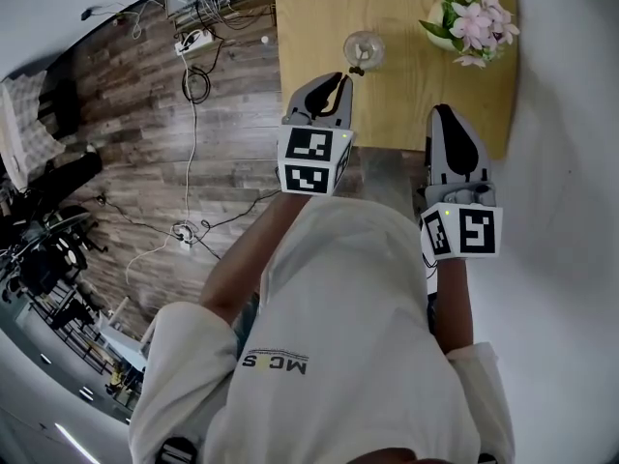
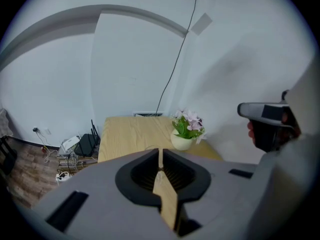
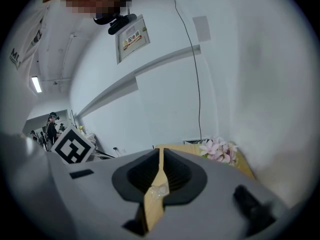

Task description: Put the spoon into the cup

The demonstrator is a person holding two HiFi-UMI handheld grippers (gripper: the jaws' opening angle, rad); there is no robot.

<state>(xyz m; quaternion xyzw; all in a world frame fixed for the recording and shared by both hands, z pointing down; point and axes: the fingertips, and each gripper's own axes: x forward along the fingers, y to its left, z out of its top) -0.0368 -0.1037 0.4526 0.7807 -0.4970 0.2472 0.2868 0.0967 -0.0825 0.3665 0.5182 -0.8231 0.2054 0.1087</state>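
A clear glass cup stands on the wooden table, with a small dark piece at its near rim. I cannot make out a spoon as such. My left gripper hovers just short of the cup, slightly to its left, jaws shut and empty. In the left gripper view the left gripper shows only a thin slit with table behind it. My right gripper hangs over the table's near right edge, shut, holding nothing. The right gripper shows the same thin slit, with a small clear glint low in it.
A pot of pink flowers stands at the table's far right corner, also seen as the flower pot and the blooms. Cables and a power strip lie on the wooden floor to the left. A white wall runs along the right.
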